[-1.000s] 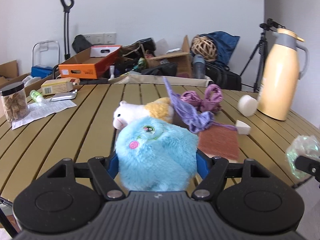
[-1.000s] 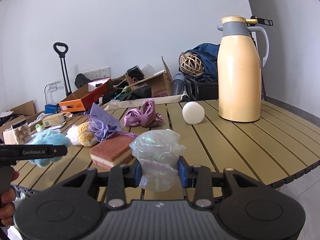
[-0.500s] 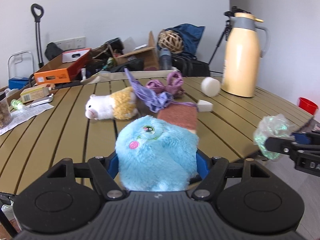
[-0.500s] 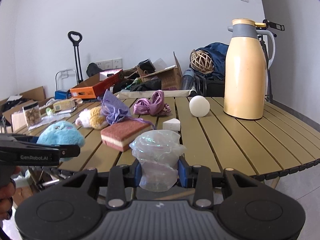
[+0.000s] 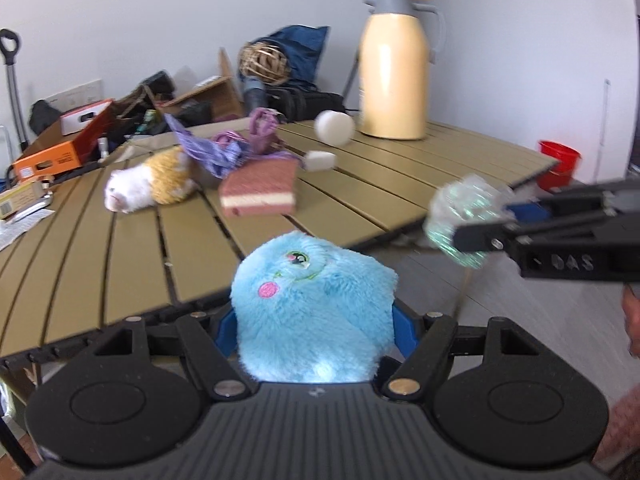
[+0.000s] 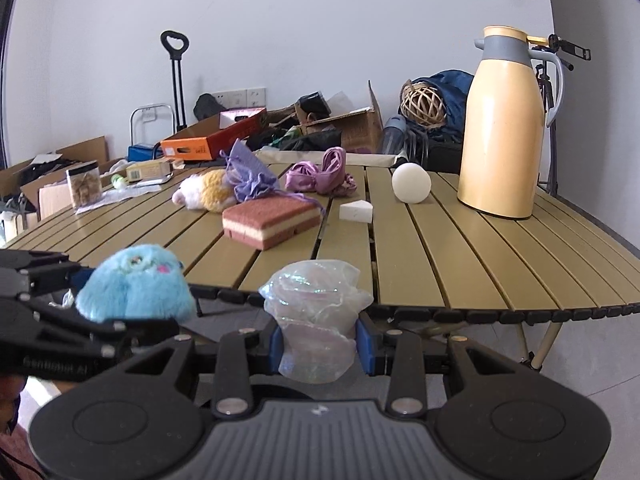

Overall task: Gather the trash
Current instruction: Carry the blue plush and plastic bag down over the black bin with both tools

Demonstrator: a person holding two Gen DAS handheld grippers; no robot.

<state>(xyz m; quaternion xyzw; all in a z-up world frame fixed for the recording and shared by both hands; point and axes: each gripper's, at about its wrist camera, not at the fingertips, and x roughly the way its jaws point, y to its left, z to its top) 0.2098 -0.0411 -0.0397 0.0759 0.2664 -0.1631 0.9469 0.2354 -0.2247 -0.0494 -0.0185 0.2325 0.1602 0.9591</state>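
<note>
I take the slatted table as my landmark and read across from its left. On its far left corner I see a clear jar of snacks on some paper. Off its near edge on the left, my left gripper is clamped on a fluffy blue plush toy, its blue pads pressed into the fur on both sides, so the toy hangs clear of the tabletop. Toward the middle of the table lie a white and yellow plush animal, a lilac drawstring pouch against it, and a pink and cream sponge just in front of them. Behind the sponge sits a bundle of purple fabric; right of the sponge are a small white wedge and a white ball. A tall yellow thermos jug stands at the table's right rear. Just off the near edge at the middle, my right gripper is squeezed nearly closed on a crumpled clear plastic wrapper, held out above the floor.
</note>
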